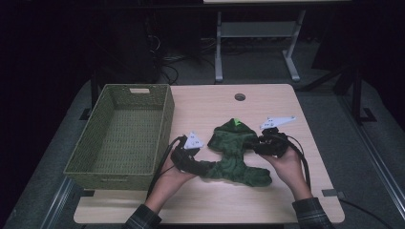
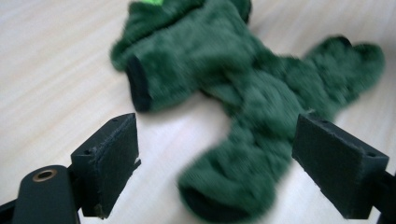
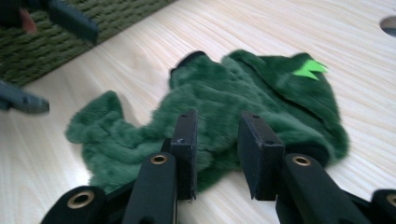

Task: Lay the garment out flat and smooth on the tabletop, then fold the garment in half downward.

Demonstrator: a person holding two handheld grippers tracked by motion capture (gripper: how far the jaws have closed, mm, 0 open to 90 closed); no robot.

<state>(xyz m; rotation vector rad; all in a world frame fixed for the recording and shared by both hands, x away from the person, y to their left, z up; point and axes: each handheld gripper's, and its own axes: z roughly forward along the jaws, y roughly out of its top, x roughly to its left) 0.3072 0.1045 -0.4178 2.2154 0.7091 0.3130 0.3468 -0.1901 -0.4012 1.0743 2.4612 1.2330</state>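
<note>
- Green fuzzy plush garment (image 1: pixel 235 153), a small hooded costume with a bright green spike on its hood, lay flat on the pale wooden table (image 1: pixel 286 102), spread out between our two hands.
- We saw a woven olive-green basket (image 1: pixel 125 133) standing at the table's left side, just beside the garment and apart from it.
- Our left gripper (image 2: pixel 215 158) had its black jaws spread wide; a furry sleeve lay on the table between them, but the pads (image 2: pixel 114 163) did not press on it.
- In the high view that left gripper (image 1: pixel 203 167) sat at the garment's lower left edge.
- Our right gripper (image 3: pixel 215 154) held its jaws narrowly apart over the garment's edge; we could not tell whether the pads pinched the fur.
- From above, the right gripper (image 1: pixel 253 144) lay against the garment's right side.
</note>
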